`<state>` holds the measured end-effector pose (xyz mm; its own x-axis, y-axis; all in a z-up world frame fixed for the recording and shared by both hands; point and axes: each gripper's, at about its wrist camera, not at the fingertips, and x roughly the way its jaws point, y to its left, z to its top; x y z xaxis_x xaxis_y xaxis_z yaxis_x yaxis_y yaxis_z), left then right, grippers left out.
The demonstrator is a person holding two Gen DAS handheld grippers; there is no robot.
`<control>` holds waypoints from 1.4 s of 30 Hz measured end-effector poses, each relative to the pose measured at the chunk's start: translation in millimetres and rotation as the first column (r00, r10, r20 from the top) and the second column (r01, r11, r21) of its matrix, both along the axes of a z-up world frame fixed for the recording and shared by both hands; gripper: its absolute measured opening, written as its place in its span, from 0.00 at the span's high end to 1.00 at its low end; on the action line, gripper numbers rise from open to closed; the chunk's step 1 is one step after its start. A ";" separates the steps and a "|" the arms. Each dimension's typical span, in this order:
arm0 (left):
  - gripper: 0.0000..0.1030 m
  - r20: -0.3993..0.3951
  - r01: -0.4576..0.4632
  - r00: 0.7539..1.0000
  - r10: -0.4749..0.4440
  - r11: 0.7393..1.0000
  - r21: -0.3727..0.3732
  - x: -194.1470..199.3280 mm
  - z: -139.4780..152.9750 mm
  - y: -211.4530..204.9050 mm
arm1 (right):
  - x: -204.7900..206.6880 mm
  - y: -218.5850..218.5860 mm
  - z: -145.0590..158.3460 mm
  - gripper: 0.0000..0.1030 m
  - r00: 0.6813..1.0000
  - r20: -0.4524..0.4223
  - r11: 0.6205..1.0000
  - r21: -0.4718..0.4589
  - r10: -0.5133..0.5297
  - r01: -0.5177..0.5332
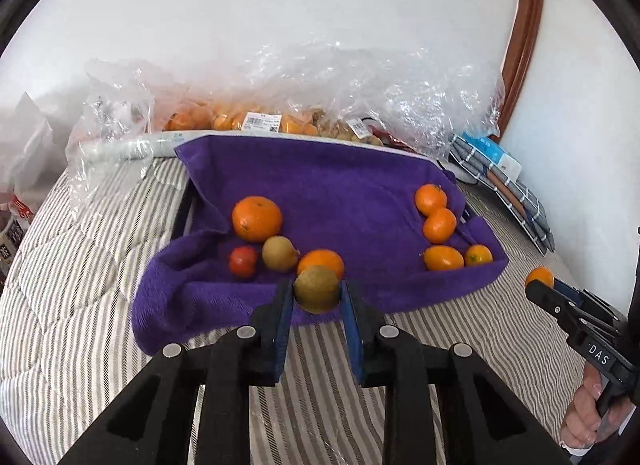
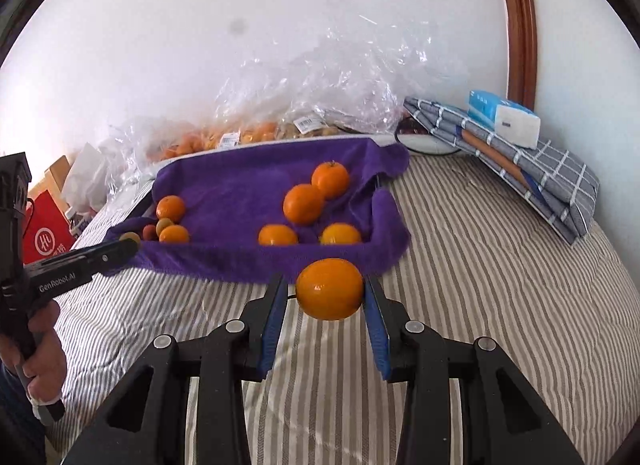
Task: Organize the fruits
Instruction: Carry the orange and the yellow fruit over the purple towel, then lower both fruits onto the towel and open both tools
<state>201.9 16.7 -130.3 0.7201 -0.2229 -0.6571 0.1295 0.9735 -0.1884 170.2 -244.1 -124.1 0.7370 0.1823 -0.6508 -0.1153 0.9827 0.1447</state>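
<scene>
I've got two fruits in hand right now. My left gripper [image 1: 317, 293] is clamped on a small round greenish-brown fruit [image 1: 317, 289], blue pads pressing both sides, fruit held just above the near edge of the purple terry towel [image 1: 320, 185] that lines a shallow tray. My right gripper [image 2: 329, 293] is closed on a glossy orange mandarin [image 2: 329, 289], pinched across its widest part, hanging over the striped grey-and-white bedspread [image 2: 480, 265] just short of the towel's front edge.

On the towel the sorting looks underway, imo: four orange mandarins [image 2: 304, 203] sit grouped at the right side, while the left side has a mixed bunch w/ a big orange [image 1: 256, 218], another greenish-brown fruit [image 1: 280, 252], a small red fruit [image 1: 242, 261] and one more orange partly behind my held fruit. So I'd guess each hand carries its fruit toward the matching pile; mandarin to the right cluster seems likely. Can't tell where the brown one is meant to go.

Both grips are side-on at the fruit's middle, which prob keeps round things from squirting out.

Further back: crinkled clear plastic bags [image 1: 320, 85] holding more orange and brownish fruit w/ price labels, against the white wall. Folded grey checked cloth [image 2: 520, 153] w/ a tissue pack [image 2: 508, 117] on it lies off to the right, well apart from the tray.
</scene>
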 end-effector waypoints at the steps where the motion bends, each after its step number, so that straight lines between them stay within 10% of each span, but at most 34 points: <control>1: 0.77 0.006 -0.011 1.000 0.011 1.000 -0.003 4.9 2.6 1.9 | 4.1 1.8 1.4 0.63 1.000 0.004 1.000 -0.004 0.000 0.000; 17: 0.77 0.027 -0.074 0.997 0.075 0.997 -0.021 78.2 3.1 -10.3 | 92.6 10.3 -11.7 0.63 1.000 -0.021 0.999 -0.033 -0.003 0.002; 42: 0.69 -0.011 -0.063 0.998 0.064 0.997 0.054 76.8 -21.9 -24.2 | 91.7 10.5 -24.4 0.60 1.000 -0.001 1.000 -0.013 -0.005 0.005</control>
